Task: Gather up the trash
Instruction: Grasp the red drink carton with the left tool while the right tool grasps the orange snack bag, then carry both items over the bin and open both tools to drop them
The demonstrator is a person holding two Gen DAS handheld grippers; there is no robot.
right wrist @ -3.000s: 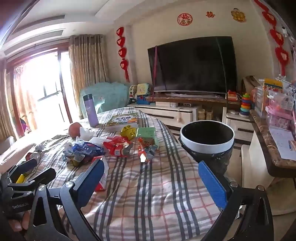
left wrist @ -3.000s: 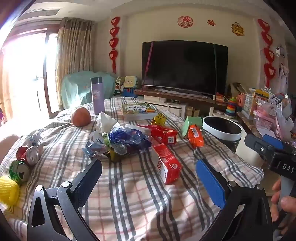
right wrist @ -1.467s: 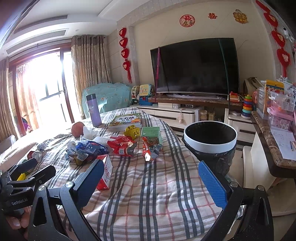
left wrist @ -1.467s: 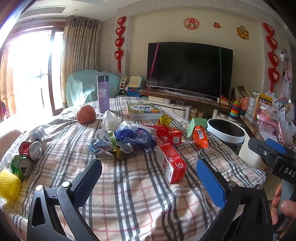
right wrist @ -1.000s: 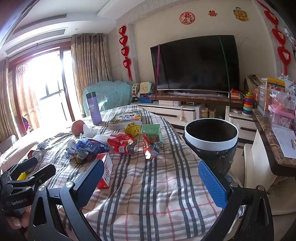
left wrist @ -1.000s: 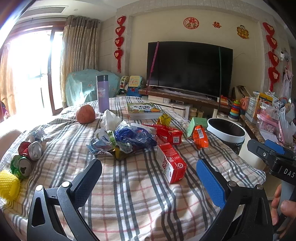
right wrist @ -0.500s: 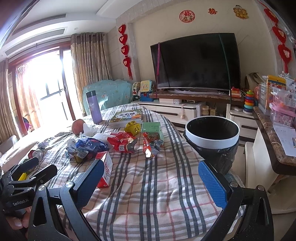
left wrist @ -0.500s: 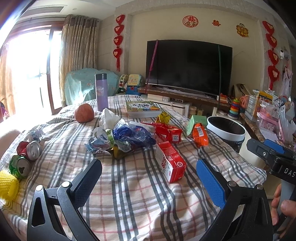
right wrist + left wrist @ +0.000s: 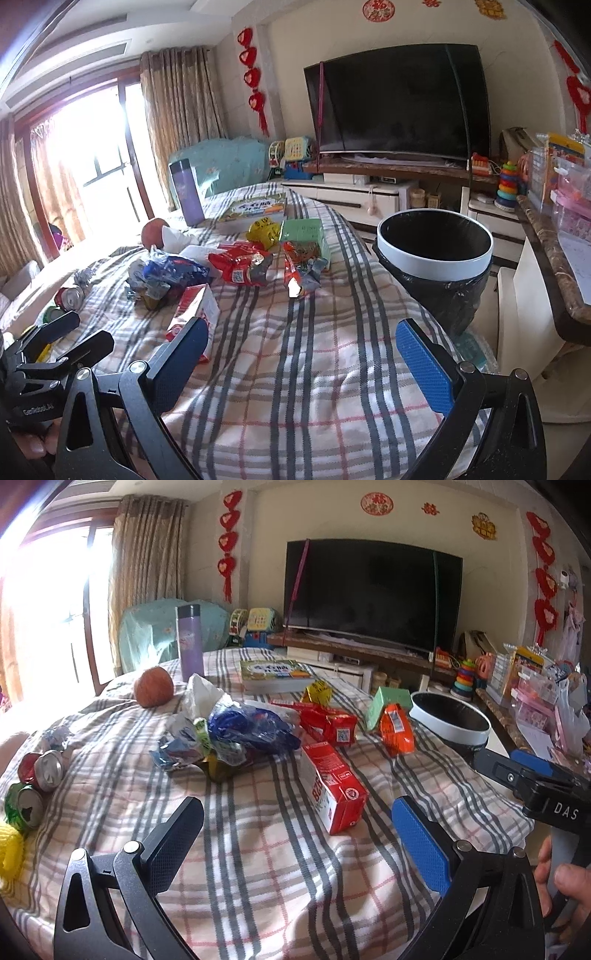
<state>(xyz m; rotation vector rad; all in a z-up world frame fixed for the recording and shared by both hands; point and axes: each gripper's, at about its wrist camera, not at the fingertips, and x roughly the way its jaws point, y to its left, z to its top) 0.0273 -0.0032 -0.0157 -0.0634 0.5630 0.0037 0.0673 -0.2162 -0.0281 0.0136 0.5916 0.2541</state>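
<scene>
Little has changed: both the left gripper [image 9: 291, 825] and right gripper [image 9: 301, 347] are held wide open, empty. The red carton [image 9: 332, 786] at 12 o'clock remains uncollected.

Red carton [image 9: 332, 786] is lying on its side at frame centre. Crumpled blue wrappers [image 9: 243, 734] are heaping centre-left, red packets [image 9: 328, 722] and an orange packet [image 9: 397, 729] beyond. Crushed cans [image 9: 33, 782] are lying at the left edge. Black-lined bin [image 9: 436, 254] is standing open, right of centre.

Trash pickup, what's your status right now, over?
Both hand-held grippers open, empty. Trash untouched on table; bin beside it. Nothing in the way.
</scene>
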